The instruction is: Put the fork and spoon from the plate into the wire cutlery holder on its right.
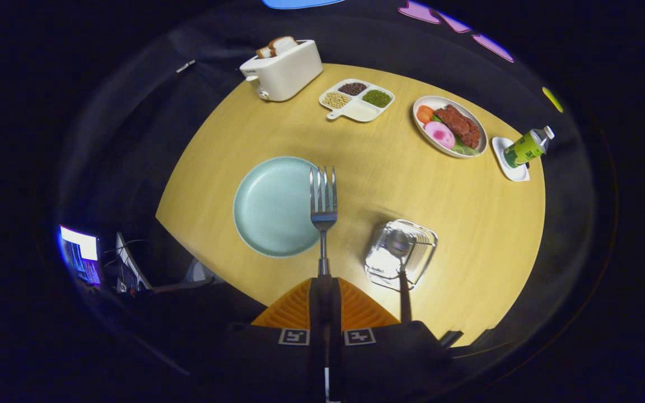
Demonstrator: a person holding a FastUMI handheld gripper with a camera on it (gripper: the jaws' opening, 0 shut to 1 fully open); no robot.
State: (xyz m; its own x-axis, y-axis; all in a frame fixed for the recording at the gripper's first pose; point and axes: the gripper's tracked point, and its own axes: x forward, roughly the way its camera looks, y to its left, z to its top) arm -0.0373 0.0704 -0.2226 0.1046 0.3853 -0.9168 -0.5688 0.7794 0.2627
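We look down on a round pale-wood table (pixel 389 184) with dark booth cloth around it and a lit screen (pixel 80 254) off to one side. On it, largest first: a cream toaster (pixel 283 71) holding bread slices, an empty pale-green round plate (pixel 273 206), a white oval dish (pixel 449 126) of meat and vegetables, a white divided tray (pixel 357 99) of beans, and a clear wire cutlery holder (pixel 401 254) with the metal spoon (pixel 401 263) standing in it. Our gripper (pixel 323 285) has its fingers pressed together on the steel fork (pixel 323 201), raised above the plate's right edge.
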